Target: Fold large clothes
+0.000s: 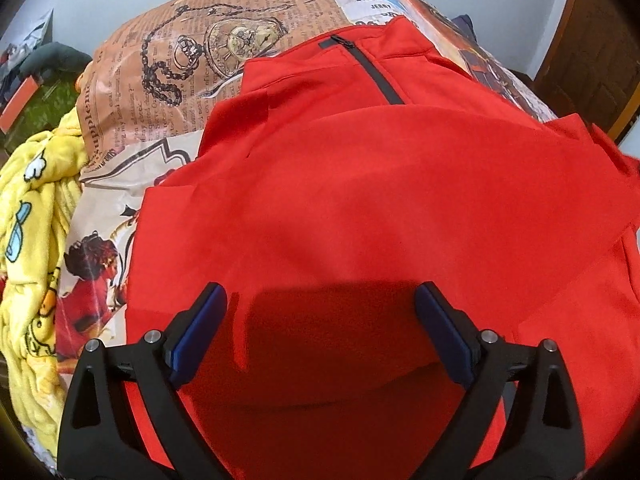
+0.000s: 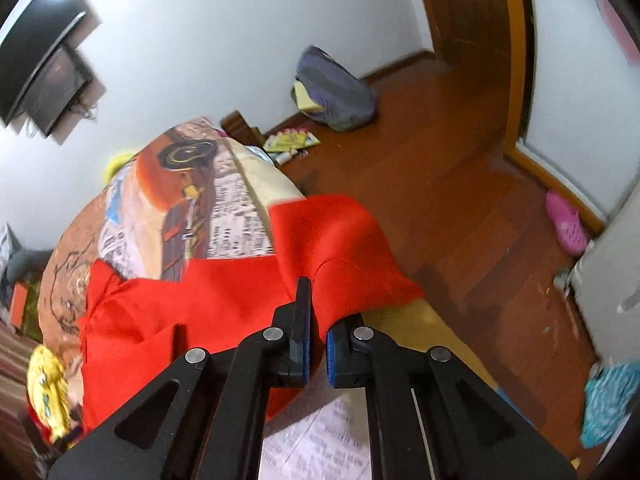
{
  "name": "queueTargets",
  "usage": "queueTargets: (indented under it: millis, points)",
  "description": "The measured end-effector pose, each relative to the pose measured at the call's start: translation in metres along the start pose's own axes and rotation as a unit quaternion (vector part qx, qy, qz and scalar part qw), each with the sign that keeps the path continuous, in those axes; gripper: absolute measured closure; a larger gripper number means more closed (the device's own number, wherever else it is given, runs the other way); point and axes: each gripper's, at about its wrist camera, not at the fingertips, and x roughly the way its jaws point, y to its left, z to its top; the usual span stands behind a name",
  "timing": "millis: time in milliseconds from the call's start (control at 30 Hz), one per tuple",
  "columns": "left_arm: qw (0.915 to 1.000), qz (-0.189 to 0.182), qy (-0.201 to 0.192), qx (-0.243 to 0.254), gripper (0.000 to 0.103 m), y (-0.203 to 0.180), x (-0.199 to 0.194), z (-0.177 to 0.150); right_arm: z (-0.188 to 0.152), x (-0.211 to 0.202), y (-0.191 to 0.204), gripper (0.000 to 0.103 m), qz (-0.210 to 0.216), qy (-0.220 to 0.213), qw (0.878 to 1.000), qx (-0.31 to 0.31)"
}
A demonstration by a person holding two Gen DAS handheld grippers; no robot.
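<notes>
So far we judge the fold to be about midway. Our red jacket (image 1: pixel 360 200) lies spread on the bed (image 1: pixel 192 80), collar and dark zip (image 1: pixel 372 76) toward 12 o'clock in the left wrist view, and a broad panel already seems doubled over the body, its curved edge running across the middle. What looks like a sleeve or side flap is still loose at 3 o'clock, so at least that side and a final halving appear to remain.

Our left gripper (image 1: pixel 320 328) hovers over the near hem with its jaws spread wide and nothing between them; the cloth below lies in their shadow. Our right gripper (image 2: pixel 318 344) has its jaws nearly together, pinching a fold of the jacket (image 2: pixel 340 248) that rises off the bed edge toward 12 o'clock, over the wooden floor (image 2: pixel 460 200).

Much is hard to read. We cannot tell which part the right gripper holds, sleeve or hem, since the cloth bunches at the pads. The near hem is cut off by the left gripper's own arms, and the jacket's far right side runs out of that view. A yellow blanket (image 1: pixel 36 220) at 9 o'clock crowds the bed, and the right wrist view is blurred.
</notes>
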Motion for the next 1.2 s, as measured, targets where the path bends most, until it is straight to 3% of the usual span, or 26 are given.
queueTargets:
  millis: [300,433,533,700,800,900,967,1033,1100,1200]
  points:
    - [0.9987,0.008,-0.048,0.015,0.008,0.008,-0.052,-0.009,0.000,-0.061,0.098,0.098,0.037,-0.065,0.989,-0.131]
    - [0.9974,0.012,-0.068,0.018,0.008,0.021,-0.074,-0.014,-0.016,-0.065,0.147,0.098,0.063,-0.058,0.976,-0.198]
    - [0.9970,0.012,-0.074,0.016,0.008,0.033,-0.085,-0.020,-0.036,-0.053,0.175,0.098,0.087,-0.028,0.967,-0.238]
    - [0.9976,0.017,-0.066,0.010,0.008,0.047,-0.085,-0.033,-0.087,-0.005,0.205,0.098,0.094,0.068,0.951,-0.285]
    - [0.9984,0.012,-0.055,0.001,0.008,0.056,-0.079,-0.041,-0.113,0.028,0.202,0.095,0.084,0.127,0.946,-0.287]
    - [0.9989,0.012,-0.044,-0.002,0.008,0.060,-0.071,-0.047,-0.126,0.040,0.191,0.092,0.074,0.159,0.944,-0.281]
    - [0.9992,0.011,-0.037,-0.005,0.008,0.062,-0.066,-0.050,-0.128,0.037,0.183,0.080,0.074,0.177,0.942,-0.274]
    - [0.9994,0.009,-0.032,-0.009,0.008,0.064,-0.062,-0.052,-0.126,0.028,0.175,0.055,0.096,0.200,0.940,-0.259]
    - [0.9995,0.006,-0.028,-0.015,0.008,0.065,-0.057,-0.053,-0.121,0.013,0.164,0.047,0.123,0.199,0.943,-0.238]
    - [0.9994,-0.002,-0.023,-0.024,0.008,0.064,-0.053,-0.052,-0.106,-0.010,0.142,0.042,0.134,0.177,0.953,-0.207]
